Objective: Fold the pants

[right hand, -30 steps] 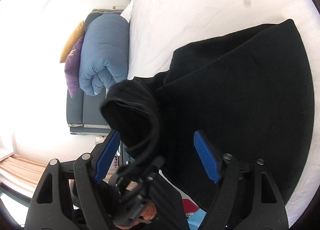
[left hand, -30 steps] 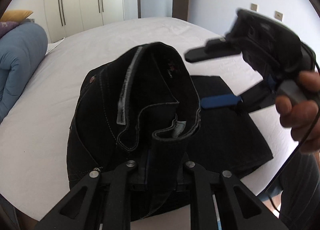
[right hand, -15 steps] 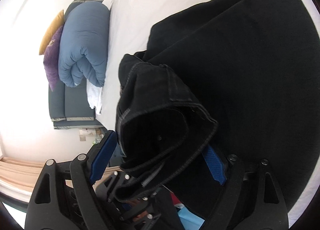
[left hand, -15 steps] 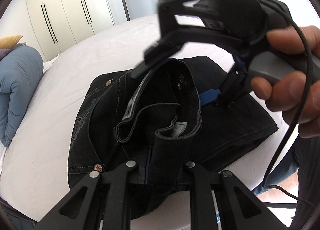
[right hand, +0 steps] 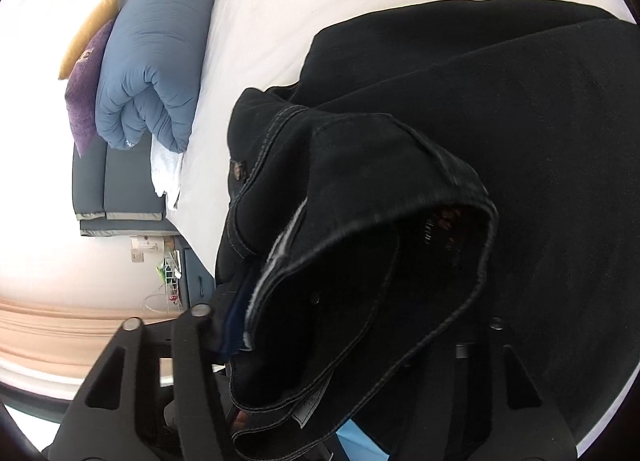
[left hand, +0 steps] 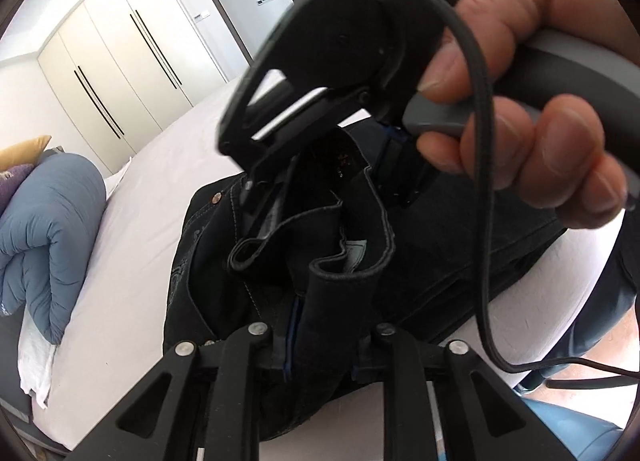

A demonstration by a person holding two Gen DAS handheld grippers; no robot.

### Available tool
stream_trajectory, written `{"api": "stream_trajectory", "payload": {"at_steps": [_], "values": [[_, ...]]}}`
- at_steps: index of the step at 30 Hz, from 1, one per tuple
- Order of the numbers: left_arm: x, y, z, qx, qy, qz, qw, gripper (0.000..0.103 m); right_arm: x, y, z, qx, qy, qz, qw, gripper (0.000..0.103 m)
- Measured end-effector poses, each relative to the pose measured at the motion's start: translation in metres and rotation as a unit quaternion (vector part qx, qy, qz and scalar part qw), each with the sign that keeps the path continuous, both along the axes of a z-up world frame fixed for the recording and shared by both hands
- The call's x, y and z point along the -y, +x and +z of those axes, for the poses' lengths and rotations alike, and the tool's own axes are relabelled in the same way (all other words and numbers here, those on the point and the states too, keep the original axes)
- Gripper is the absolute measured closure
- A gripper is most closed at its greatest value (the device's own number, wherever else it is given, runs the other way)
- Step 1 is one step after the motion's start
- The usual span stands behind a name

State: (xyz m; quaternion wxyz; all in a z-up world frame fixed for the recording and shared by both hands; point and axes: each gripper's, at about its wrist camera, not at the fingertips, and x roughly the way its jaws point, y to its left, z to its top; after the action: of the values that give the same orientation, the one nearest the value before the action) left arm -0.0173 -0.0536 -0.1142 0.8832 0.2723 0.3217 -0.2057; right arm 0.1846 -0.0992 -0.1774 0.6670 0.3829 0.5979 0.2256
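Black jeans (left hand: 224,261) lie folded on the white bed (left hand: 136,221); their waistband is lifted. My left gripper (left hand: 320,341) is shut on the waistband near the fly. My right gripper (left hand: 320,185) is seen from the left wrist view, held in a hand, reaching down into the raised waistband. In the right wrist view the waistband (right hand: 360,245) lies between the right gripper's fingers (right hand: 352,341), which stand wide apart around it. The right fingertips are mostly hidden by the fabric. The legs (right hand: 500,109) lie flat on the bed.
A rolled blue duvet (left hand: 44,237) with purple and yellow pillows (right hand: 86,73) lies at the head of the bed. White wardrobes (left hand: 116,73) and a door stand behind. The right gripper's cable (left hand: 484,221) hangs in front of the left camera.
The right gripper has come in from the right and down onto the raised waistband, which now lies between its fingers. The left gripper keeps its hold.
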Motion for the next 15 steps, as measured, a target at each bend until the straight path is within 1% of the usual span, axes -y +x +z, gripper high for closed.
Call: {"api": "stream_trajectory", "payload": {"at_steps": [1, 2, 3, 4, 5, 6, 7, 8, 9, 10, 11, 12, 13, 15], "values": [[-0.003, -0.002, 0.003, -0.002, -0.011, 0.0, 0.9999, 0.074, 0.002, -0.001, -0.004, -0.002, 0.005, -0.003, 1.0, 0.055], [-0.007, -0.004, 0.007, 0.001, -0.022, 0.0, 0.9998, 0.064, 0.006, -0.002, -0.007, -0.005, 0.016, -0.009, 1.0, 0.057], [-0.012, -0.007, 0.013, 0.009, -0.035, 0.0, 0.9994, 0.057, 0.009, -0.002, -0.01, -0.007, 0.025, -0.016, 1.0, 0.058], [-0.019, -0.011, 0.02, 0.02, -0.051, 0.003, 0.9985, 0.043, 0.014, -0.004, -0.014, -0.009, 0.033, -0.024, 0.999, 0.058], [-0.026, -0.014, 0.028, 0.032, -0.067, 0.009, 0.9972, 0.034, 0.019, -0.004, -0.016, -0.012, 0.039, -0.034, 0.999, 0.058], [-0.033, -0.017, 0.035, 0.042, -0.082, 0.016, 0.9956, 0.022, 0.026, -0.004, -0.019, -0.015, 0.049, -0.047, 0.998, 0.058], [-0.04, -0.019, 0.042, 0.052, -0.097, 0.022, 0.9936, 0.013, 0.031, -0.005, -0.022, -0.016, 0.06, -0.059, 0.996, 0.058], [-0.044, -0.019, 0.047, 0.055, -0.106, 0.026, 0.9925, 0.004, 0.038, -0.008, -0.023, -0.015, 0.07, -0.072, 0.995, 0.058], [-0.046, -0.015, 0.048, 0.05, -0.108, 0.028, 0.9925, 0.001, 0.044, -0.009, -0.023, -0.013, 0.081, -0.082, 0.993, 0.058], [-0.045, -0.011, 0.045, 0.043, -0.101, 0.024, 0.9937, 0.0, 0.048, -0.013, -0.023, -0.011, 0.093, -0.091, 0.991, 0.058], [-0.042, -0.006, 0.039, 0.034, -0.088, 0.02, 0.9954, 0.0, 0.053, -0.015, -0.023, -0.007, 0.096, -0.098, 0.991, 0.063], [-0.036, -0.002, 0.034, 0.03, -0.07, 0.014, 0.997, 0.0, 0.055, -0.015, -0.022, -0.005, 0.091, -0.097, 0.991, 0.07], [-0.03, 0.0, 0.029, 0.032, -0.055, 0.006, 0.9979, 0.0, 0.055, -0.016, -0.023, -0.006, 0.088, -0.096, 0.991, 0.071], [-0.022, -0.004, 0.027, 0.038, -0.048, -0.019, 0.9979, 0.0, 0.054, -0.017, -0.023, -0.005, 0.094, -0.094, 0.991, 0.071]]}}
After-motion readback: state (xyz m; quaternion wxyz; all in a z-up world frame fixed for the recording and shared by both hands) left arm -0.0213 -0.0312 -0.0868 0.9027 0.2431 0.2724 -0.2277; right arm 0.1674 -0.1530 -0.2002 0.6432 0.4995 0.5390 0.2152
